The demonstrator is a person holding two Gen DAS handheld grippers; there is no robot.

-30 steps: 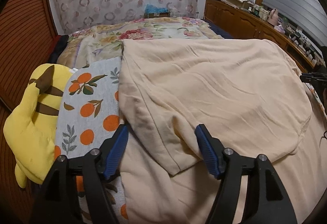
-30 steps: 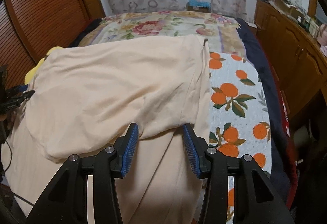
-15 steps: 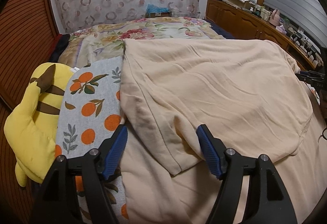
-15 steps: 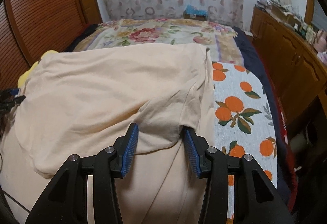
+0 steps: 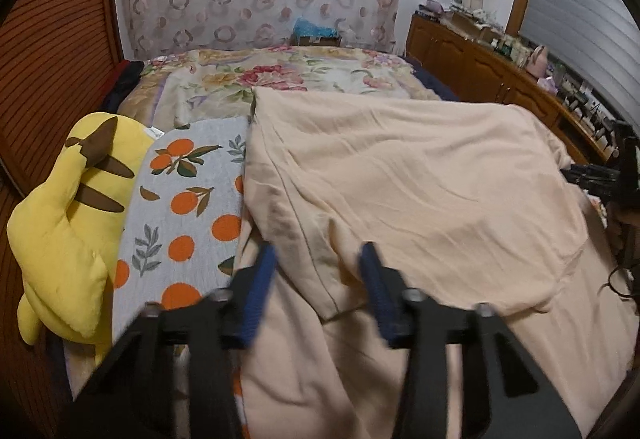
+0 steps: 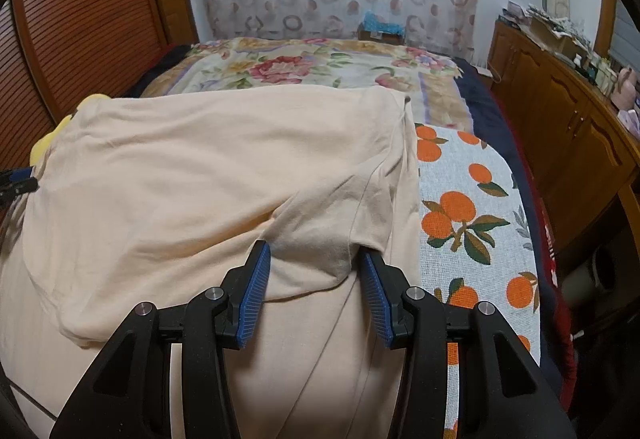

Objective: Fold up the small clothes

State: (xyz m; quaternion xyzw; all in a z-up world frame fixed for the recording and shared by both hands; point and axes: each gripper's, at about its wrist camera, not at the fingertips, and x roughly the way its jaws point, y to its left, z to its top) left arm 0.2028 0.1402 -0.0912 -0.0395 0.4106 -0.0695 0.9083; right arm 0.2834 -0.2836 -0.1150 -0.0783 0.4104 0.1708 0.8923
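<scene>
Two grippers sit at the near edge of the peach garment (image 5: pixel 420 175), which lies spread over the orange-print blanket (image 5: pixel 184 207) on the bed. What has just changed is on my left: the left gripper (image 5: pixel 318 279) stood wide a second ago and its jaws are now closing around the folded corner of the garment, with cloth between the blue pads, though I cannot yet say they press on it. I judge that this is the start of a grip for the next fold.

My right gripper (image 6: pixel 316 279) is as it was, at a middling width, with a bunched hump of the same garment (image 6: pixel 224 167) between its pads and touching both, so I read it as held.

Containers: I see none near the garment. Left of it lies a yellow plush toy (image 5: pixel 68 223); right of it runs a wooden cabinet (image 6: pixel 560 127).
</scene>
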